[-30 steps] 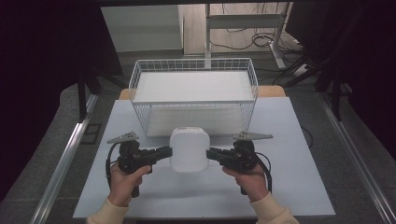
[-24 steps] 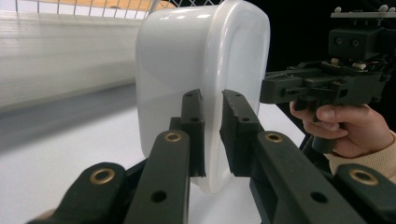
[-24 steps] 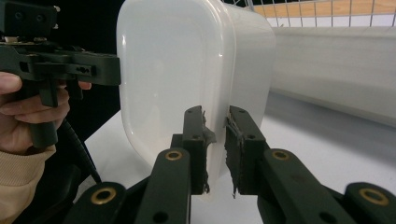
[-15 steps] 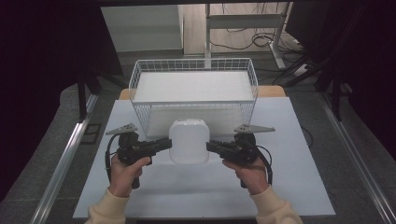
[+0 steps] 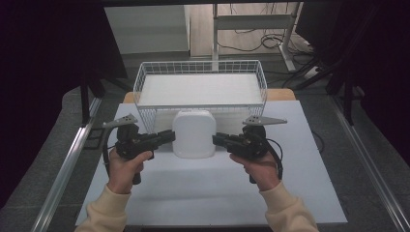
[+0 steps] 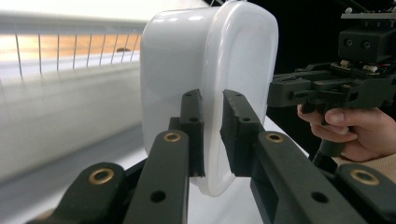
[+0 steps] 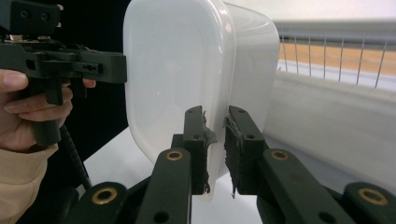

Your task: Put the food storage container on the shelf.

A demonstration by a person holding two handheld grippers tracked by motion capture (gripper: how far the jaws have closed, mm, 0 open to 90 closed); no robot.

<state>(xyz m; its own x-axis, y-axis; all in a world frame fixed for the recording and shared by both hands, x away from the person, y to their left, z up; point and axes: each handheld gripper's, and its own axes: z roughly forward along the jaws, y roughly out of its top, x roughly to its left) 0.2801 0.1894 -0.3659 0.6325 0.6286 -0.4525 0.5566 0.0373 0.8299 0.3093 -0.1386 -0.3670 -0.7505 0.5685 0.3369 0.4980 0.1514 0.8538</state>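
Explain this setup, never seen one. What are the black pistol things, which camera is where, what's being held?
No robot here: a person holds a hand-held two-jaw gripper in each hand, the left gripper and the right gripper. The high view comes from a fixed camera above the person, looking forward and down at the table. The other two pictures come from cameras riding on each gripper, looking along its own black jaws. Between the grippers is a white plastic tub, turned on edge. Each gripper pinches the tub's rim from its own side, so the two carry it together; the left gripper view and the right gripper view show the jaws clamped on that rim. Behind the tub stands a white wire basket at the table's far edge.
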